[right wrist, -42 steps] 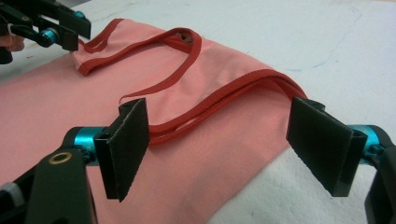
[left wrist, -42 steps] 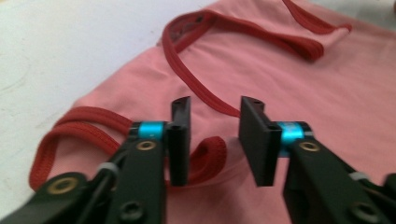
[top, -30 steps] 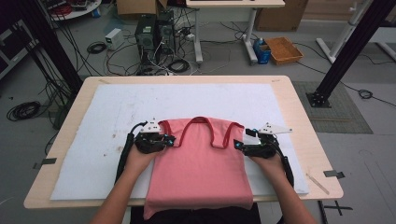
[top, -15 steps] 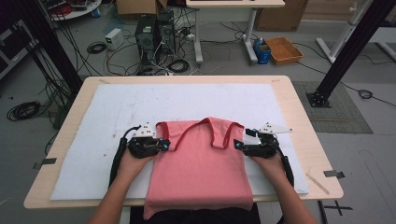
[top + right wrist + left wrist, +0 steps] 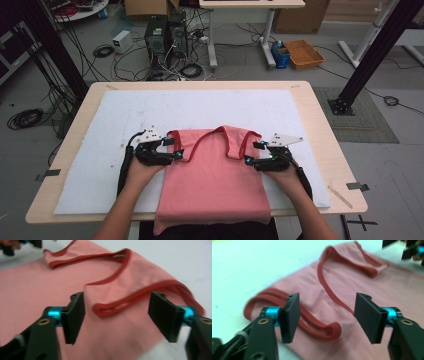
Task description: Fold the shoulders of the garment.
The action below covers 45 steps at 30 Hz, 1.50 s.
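the pink tank top point(image 5: 215, 175) on the bench point(image 5: 320, 125) looks soft and limp. left hand-held gripper point(image 5: 176, 153) and right hand-held gripper point(image 5: 250, 159) stand apart; the red-trimmed armholes point(image 5: 312, 325) seem good holds.

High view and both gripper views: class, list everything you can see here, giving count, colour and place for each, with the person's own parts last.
Tank top: one, pink with red trim, flat on the mat, its hem hanging over the table's near edge.
Mat: one, white, covering most of the table.
Table: one, light wood, centre of the high view.
Computer towers: two, black, on the floor beyond the table among cables.
Box: one, orange-brown, on the floor at far right.
Left gripper: one, black with blue fittings, jaws open over the left armhole trim.
Right gripper: one, black with blue fittings, jaws open over the right armhole trim.
Hands: two, each holding a gripper, forearms entering from the bottom.
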{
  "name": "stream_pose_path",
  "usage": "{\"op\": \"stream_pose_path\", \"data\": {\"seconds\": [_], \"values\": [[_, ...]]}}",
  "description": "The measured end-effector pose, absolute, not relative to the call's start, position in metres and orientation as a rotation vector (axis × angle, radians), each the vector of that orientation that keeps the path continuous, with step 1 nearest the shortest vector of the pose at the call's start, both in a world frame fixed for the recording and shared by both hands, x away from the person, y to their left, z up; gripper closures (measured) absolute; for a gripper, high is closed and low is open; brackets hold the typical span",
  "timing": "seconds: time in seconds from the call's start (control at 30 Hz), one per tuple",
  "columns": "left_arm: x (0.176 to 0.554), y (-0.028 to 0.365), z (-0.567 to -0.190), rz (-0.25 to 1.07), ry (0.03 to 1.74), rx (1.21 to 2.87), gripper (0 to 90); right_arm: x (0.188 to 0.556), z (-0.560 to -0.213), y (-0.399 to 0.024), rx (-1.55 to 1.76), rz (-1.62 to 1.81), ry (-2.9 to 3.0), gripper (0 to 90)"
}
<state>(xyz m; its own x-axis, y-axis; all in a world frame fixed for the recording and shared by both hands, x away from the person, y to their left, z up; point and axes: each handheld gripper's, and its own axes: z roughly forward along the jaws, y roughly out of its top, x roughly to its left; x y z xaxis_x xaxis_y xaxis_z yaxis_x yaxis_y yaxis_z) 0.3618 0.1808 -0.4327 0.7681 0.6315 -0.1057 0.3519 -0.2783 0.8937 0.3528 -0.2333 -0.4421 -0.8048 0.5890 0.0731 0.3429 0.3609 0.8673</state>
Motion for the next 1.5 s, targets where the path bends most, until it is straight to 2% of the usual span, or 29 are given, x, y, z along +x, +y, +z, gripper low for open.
{"op": "stream_pose_path", "data": {"seconds": [0.13, 0.23, 0.3, 0.4, 0.77, 0.83, 0.97, 1.07, 1.3, 1.5], "values": [[0.362, 0.181, -0.433, 0.333, 0.747, 1.899, 32.3, 0.353, -0.445, -0.218, 0.747, 1.346, 2.451, 54.7], [0.362, 0.181, -0.433, 0.34, 0.748, 1.902, 32.2, 0.352, -0.447, -0.209, 0.711, 1.261, 2.479, 73.6], [0.362, 0.182, -0.433, 0.344, 0.749, 1.906, 32.2, 0.352, -0.449, -0.207, 0.706, 1.212, 2.493, 82.9], [0.362, 0.185, -0.434, 0.34, 0.756, 1.902, 32.2, 0.353, -0.449, -0.21, 0.72, 1.199, 2.501, 85.8], [0.365, 0.194, -0.433, 0.353, 0.778, 1.844, 31.3, 0.347, -0.45, -0.227, 0.721, 1.145, 2.517, 85.8], [0.366, 0.195, -0.433, 0.35, 0.771, 1.831, 30.9, 0.347, -0.45, -0.227, 0.731, 1.159, 2.517, 81.9], [0.369, 0.198, -0.434, 0.339, 0.77, 1.805, 29.3, 0.351, -0.448, -0.234, 0.82, 1.273, 2.46, 51.8], [0.37, 0.199, -0.434, 0.337, 0.775, 1.797, 27.3, 0.353, -0.445, -0.24, 0.897, 1.361, 2.371, 38.7], [0.37, 0.209, -0.433, 0.354, 0.786, 1.795, 24.5, 0.36, -0.439, -0.251, 0.996, 1.469, 2.229, 22.1], [0.372, 0.215, -0.432, 0.364, 0.798, 1.79, 23.5, 0.363, -0.439, -0.257, 1.041, 1.474, 2.214, 20.8]]}}
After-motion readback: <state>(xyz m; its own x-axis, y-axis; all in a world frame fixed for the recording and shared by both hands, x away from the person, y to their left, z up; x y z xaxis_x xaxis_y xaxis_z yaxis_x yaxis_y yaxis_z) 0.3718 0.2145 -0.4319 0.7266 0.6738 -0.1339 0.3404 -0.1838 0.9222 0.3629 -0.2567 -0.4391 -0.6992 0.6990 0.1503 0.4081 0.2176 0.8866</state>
